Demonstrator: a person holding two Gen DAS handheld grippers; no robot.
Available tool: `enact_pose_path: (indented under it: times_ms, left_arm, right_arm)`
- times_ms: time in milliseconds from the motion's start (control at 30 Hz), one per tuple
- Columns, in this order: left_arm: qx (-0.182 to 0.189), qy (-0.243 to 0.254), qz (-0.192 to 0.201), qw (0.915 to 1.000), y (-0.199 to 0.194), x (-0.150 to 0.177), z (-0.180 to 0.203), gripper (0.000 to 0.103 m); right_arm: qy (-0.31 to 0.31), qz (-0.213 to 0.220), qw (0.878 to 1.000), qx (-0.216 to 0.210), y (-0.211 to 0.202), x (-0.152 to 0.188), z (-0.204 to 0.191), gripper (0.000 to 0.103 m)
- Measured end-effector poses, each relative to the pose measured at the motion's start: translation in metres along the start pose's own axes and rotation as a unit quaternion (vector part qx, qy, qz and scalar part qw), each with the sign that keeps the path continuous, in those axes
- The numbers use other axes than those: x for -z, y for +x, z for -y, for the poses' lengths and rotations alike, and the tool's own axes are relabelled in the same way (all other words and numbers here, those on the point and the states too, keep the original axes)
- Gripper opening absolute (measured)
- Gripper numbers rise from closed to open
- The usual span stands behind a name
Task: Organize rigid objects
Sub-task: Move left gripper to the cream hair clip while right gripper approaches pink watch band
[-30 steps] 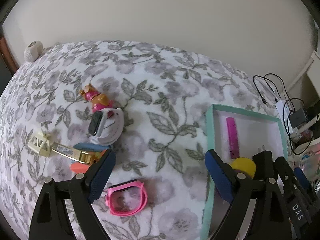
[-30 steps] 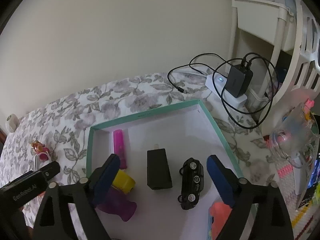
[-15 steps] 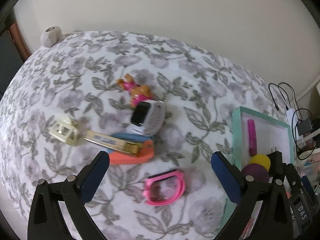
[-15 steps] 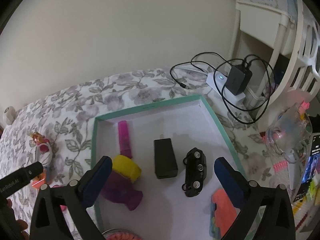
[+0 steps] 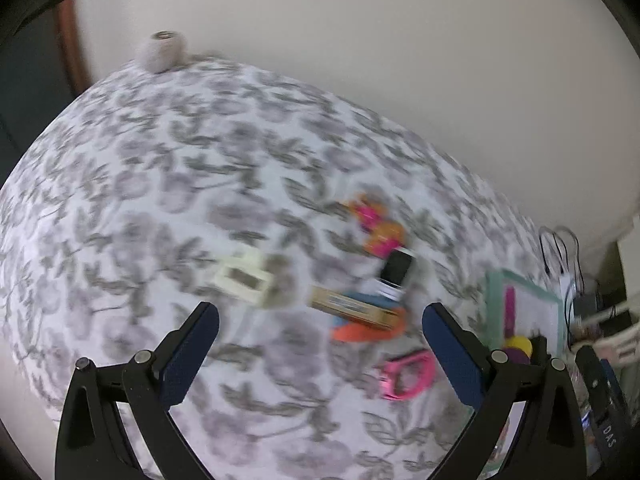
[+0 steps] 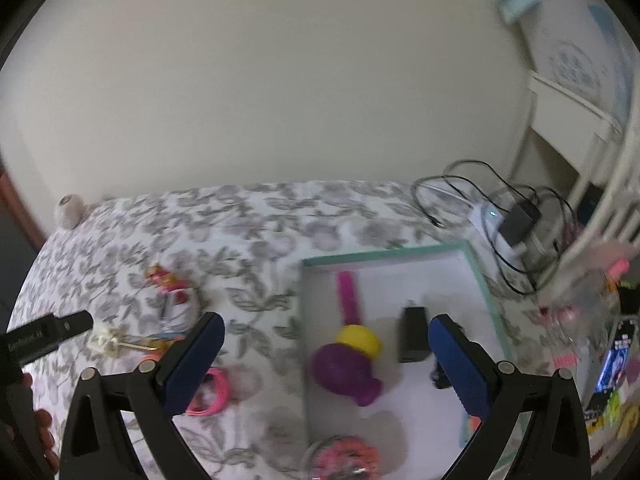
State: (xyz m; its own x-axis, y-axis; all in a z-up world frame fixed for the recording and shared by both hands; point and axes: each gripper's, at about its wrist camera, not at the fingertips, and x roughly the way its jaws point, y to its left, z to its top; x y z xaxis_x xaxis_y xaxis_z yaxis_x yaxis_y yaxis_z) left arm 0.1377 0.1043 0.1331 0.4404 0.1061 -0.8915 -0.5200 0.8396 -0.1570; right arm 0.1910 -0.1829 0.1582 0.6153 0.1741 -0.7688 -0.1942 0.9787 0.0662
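Both grippers stand wide with nothing between their fingers: the left gripper (image 5: 320, 354) hangs over the flowered counter (image 5: 160, 184), the right gripper (image 6: 326, 360) over the near left wall of a teal-rimmed tray (image 6: 384, 254).

On the counter, well left of the tray, lies a loose cluster, blurred in the left view. A pale yellow clip (image 5: 244, 278) sits farthest left. A gold bar (image 5: 352, 306) rests across an orange piece (image 5: 366, 330). A white smartwatch with a dark face (image 5: 396, 270) touches a pink and orange toy figure (image 5: 376, 226) behind it. A pink band (image 5: 406, 374) lies apart, nearest the counter's front edge, just beside the tray.

A small round grey object (image 5: 162, 50) sits at the far left corner against the wall. Beyond the far right corner are black cables and a charger (image 6: 518, 220).

Inside the tray lie a magenta stick (image 6: 348, 294), a purple and yellow toy (image 6: 348, 362), a black adapter (image 6: 412, 334) and a dark object partly hidden behind the right finger.
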Motion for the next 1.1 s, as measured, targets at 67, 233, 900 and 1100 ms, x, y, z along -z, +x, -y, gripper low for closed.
enact_pose_path:
  times_ms: [67, 233, 900, 1100]
  left_arm:
    - [0.002, -0.021, 0.004, 0.9998, -0.003, -0.004, -0.022, 0.101]
    - [-0.014, -0.072, 0.011, 0.9972, -0.005, -0.012, -0.069, 0.101]
    - [-0.032, -0.104, -0.071, 0.9915, 0.064, -0.011, -0.098, 0.101]
    - [-0.041, -0.079, -0.084, 0.9925, 0.082, -0.011, -0.085, 0.101]
  right_arm:
    - [-0.011, -0.002, 1.0, -0.009, 0.001, -0.001, -0.016, 0.103]
    - [-0.026, -0.012, 0.999, -0.035, 0.009, 0.0, -0.053, 0.103]
    - [-0.08, -0.135, 0.987, -0.044, 0.097, 0.058, -0.1, 0.103]
    - [-0.083, -0.157, 0.982, -0.058, 0.11, 0.068, -0.103, 0.103]
